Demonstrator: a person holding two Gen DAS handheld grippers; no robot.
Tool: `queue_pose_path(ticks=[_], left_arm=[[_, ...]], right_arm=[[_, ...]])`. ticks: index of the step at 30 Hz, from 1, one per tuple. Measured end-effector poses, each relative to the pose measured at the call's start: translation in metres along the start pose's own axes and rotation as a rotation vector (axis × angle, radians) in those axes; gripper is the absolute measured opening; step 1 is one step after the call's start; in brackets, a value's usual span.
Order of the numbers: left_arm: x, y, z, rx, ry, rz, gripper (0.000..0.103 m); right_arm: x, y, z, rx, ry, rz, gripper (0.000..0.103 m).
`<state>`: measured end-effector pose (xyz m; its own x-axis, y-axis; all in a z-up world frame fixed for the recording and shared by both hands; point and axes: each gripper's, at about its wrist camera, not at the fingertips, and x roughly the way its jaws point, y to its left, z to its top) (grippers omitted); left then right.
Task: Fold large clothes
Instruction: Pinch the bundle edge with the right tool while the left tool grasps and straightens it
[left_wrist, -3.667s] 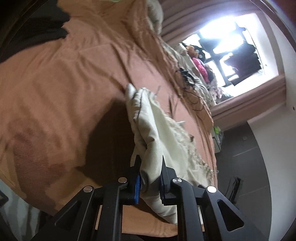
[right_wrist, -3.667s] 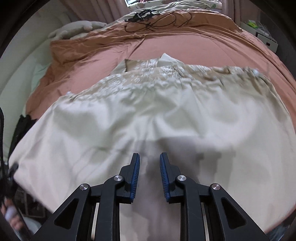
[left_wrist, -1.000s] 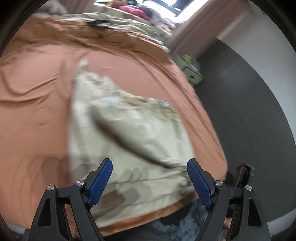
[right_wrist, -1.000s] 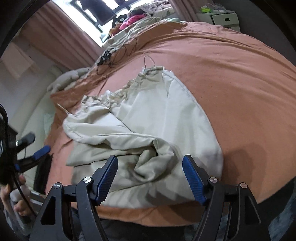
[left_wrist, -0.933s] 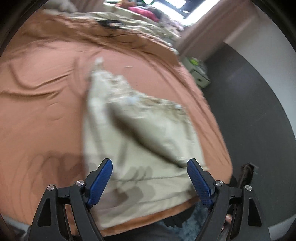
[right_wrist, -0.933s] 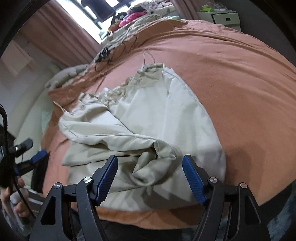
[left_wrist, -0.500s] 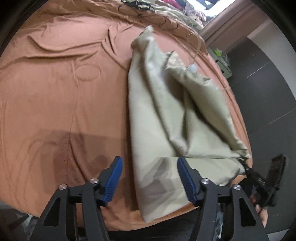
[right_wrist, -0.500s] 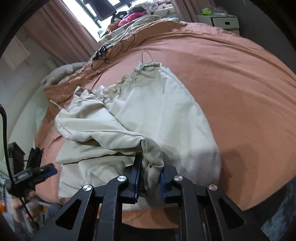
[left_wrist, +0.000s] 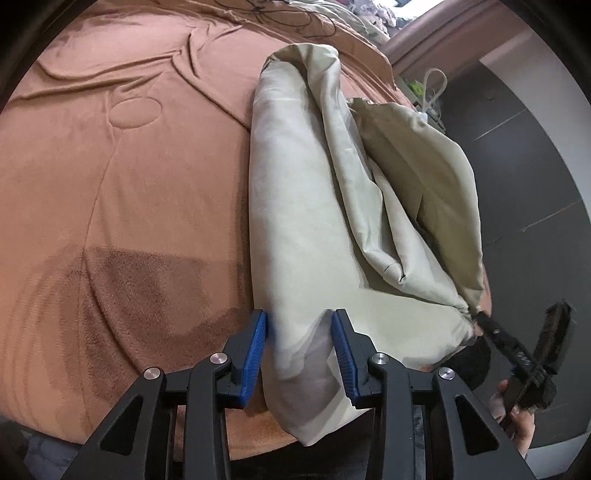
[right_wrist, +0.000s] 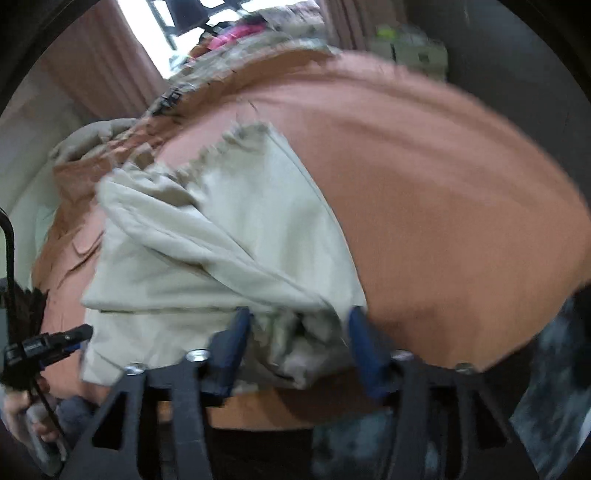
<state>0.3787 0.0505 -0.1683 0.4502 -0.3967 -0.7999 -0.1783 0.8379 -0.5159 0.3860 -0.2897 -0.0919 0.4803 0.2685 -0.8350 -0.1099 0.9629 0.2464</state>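
A large pale beige garment (left_wrist: 317, 206) lies bunched in loose folds on a rust-brown bedspread (left_wrist: 110, 184), near the bed's front edge. My left gripper (left_wrist: 300, 347) stands partly open with its blue pads on either side of the garment's near left corner fold, not pinching it. In the right wrist view the garment (right_wrist: 221, 236) shows blurred. My right gripper (right_wrist: 301, 343) is open, its pads wide on either side of a crumpled near edge. The right gripper also shows in the left wrist view (left_wrist: 484, 323), at the garment's right corner.
Black cables (left_wrist: 291, 14) and piled bedding lie at the far side of the bed. A window (right_wrist: 192, 14) with pink curtains is behind. Dark floor (left_wrist: 524, 177) runs right of the bed. A white drawer unit (right_wrist: 410, 48) stands beyond the bed's right corner.
My left gripper has narrowed around the garment's left corner fold. My right gripper, shut on a fold half a second ago, has opened wide and its view has shifted, blurred.
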Motion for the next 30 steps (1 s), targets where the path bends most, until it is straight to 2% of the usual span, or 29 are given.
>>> queue_pose_path(ticks=[2, 5, 10, 12, 13, 15, 17, 19, 22, 26, 30], left_arm=[[-0.001, 0.006, 0.004, -0.007, -0.005, -0.010, 0.038], [-0.003, 0.010, 0.002, -0.012, -0.007, -0.019, 0.038], [0.000, 0.015, 0.006, -0.015, -0.005, -0.030, 0.038], [-0.002, 0.018, 0.009, -0.018, -0.006, -0.032, 0.038], [-0.004, 0.019, 0.010, -0.020, -0.007, -0.031, 0.038], [-0.006, 0.022, 0.010, -0.022, -0.009, -0.032, 0.038], [-0.008, 0.025, 0.011, -0.022, -0.012, -0.030, 0.038], [-0.009, 0.026, 0.010, -0.020, -0.016, -0.026, 0.038], [-0.009, 0.028, 0.009, -0.021, -0.020, -0.028, 0.038], [-0.007, 0.024, 0.006, -0.031, -0.018, -0.038, 0.038], [-0.009, 0.024, 0.003, -0.028, -0.020, -0.038, 0.038]], right_arm=[[-0.008, 0.017, 0.014, -0.054, -0.028, 0.018, 0.064], [-0.003, 0.038, 0.031, -0.113, -0.024, 0.048, 0.063], [0.025, 0.088, 0.052, -0.257, 0.007, 0.070, 0.063], [0.040, 0.097, 0.060, -0.272, 0.024, 0.070, 0.062], [0.042, 0.097, 0.060, -0.267, 0.023, 0.049, 0.051], [0.051, 0.087, 0.072, -0.228, 0.009, -0.025, 0.042], [0.050, 0.067, 0.082, -0.148, -0.010, -0.115, 0.042], [0.041, 0.049, 0.089, -0.087, -0.039, -0.154, 0.042], [0.022, 0.041, 0.089, -0.082, -0.078, -0.122, 0.042], [0.013, 0.052, 0.078, -0.149, -0.054, -0.033, 0.044], [0.016, 0.080, 0.055, -0.260, 0.013, 0.075, 0.060]])
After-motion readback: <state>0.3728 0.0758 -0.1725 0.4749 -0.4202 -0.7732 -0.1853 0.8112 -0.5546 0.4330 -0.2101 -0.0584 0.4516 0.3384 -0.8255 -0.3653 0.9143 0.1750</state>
